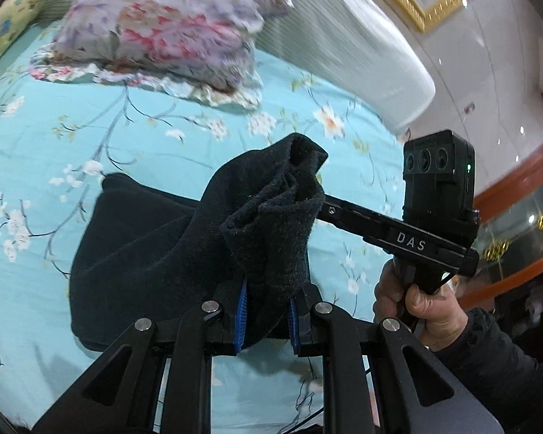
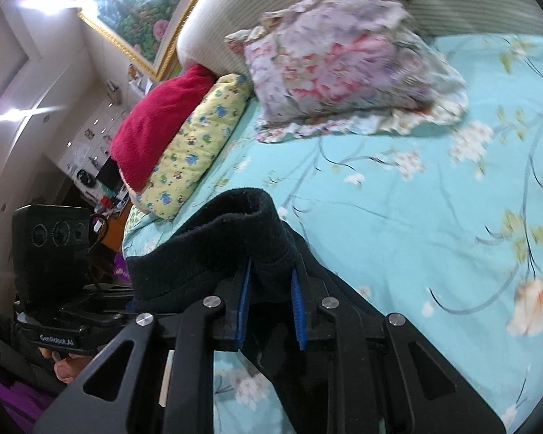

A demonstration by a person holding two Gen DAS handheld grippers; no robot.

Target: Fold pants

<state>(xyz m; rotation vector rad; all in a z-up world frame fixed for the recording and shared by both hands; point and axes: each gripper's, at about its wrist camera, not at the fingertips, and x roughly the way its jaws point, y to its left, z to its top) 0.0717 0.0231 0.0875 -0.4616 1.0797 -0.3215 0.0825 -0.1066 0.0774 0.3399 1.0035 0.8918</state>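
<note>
Black fleece pants (image 1: 137, 253) lie partly on the turquoise floral bed sheet (image 1: 163, 137), with one end lifted. My left gripper (image 1: 268, 311) is shut on a bunched edge of the pants between its blue pads and holds it above the bed. My right gripper (image 2: 271, 307) is shut on another raised part of the pants (image 2: 228, 242). The right gripper's body (image 1: 409, 231) shows in the left wrist view, its tips hidden in the cloth. The left gripper's body (image 2: 50, 253) shows at the left of the right wrist view.
A floral pillow (image 1: 163, 32) lies near the padded headboard (image 1: 362, 54). A yellow patterned pillow (image 2: 195, 148) and a red one (image 2: 155, 119) sit at the bed's edge. A cluttered side table (image 2: 94, 177) stands beyond. A framed painting (image 2: 137, 7) hangs on the wall.
</note>
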